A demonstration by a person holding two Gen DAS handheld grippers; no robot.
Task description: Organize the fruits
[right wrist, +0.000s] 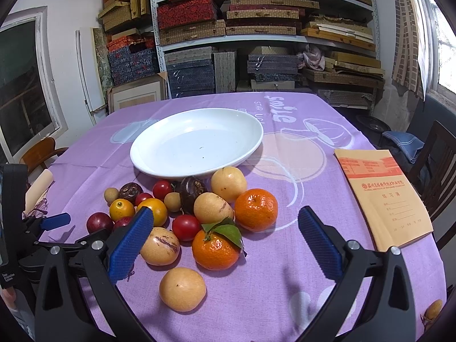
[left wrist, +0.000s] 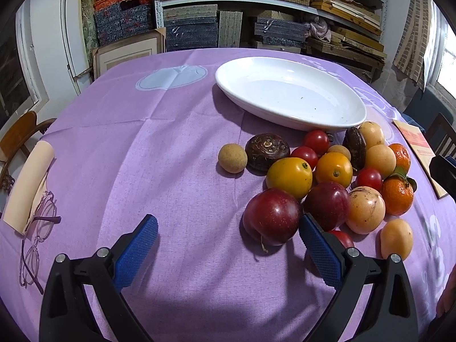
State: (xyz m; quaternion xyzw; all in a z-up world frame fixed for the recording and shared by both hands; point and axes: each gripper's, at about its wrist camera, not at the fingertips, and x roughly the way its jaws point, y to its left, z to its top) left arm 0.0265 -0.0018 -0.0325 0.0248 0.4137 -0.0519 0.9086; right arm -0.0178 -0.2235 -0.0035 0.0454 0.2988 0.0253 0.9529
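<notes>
organizing fruits, opening stage. the white plate [right wrist: 196, 145] stands empty toward the far middle of the bench, on the purple tablecloth [left wrist: 142, 148]; only a few dark specks mark its basin. no fruit has yet been placed on it, so the whole sorting appears to remain.

the fruits lie in one loose heap on the cloth just in front of the plate's near rim. members visible: two dark red plums [left wrist: 272, 216], two yellow-orange round fruits [left wrist: 289, 176], several cherry tomatoes [right wrist: 185, 227], two mandarins, one with leaves attached [right wrist: 215, 249] and one without [right wrist: 255, 209], several pale yellow fruits [right wrist: 213, 207], two dark brown wrinkled fruits [left wrist: 266, 151], and small tan longan-like fruits [left wrist: 232, 158]. one pale fruit [right wrist: 182, 288] lies slightly apart at the near edge of the heap.

left claw [left wrist: 228, 250]: jaws spread wide, holding nothing, low over the cloth, with its right pad just beside the nearer plum. right claw [right wrist: 225, 242]: jaws likewise wide apart and empty, hovering above the near side of the heap, roughly over the leafed mandarin.

bystanders: an orange exercise book [right wrist: 384, 196] to the right, eyeglasses [left wrist: 37, 236] and a cream roll [left wrist: 28, 182] to the left. judged progress: none completed; every fruit is still to be moved.
</notes>
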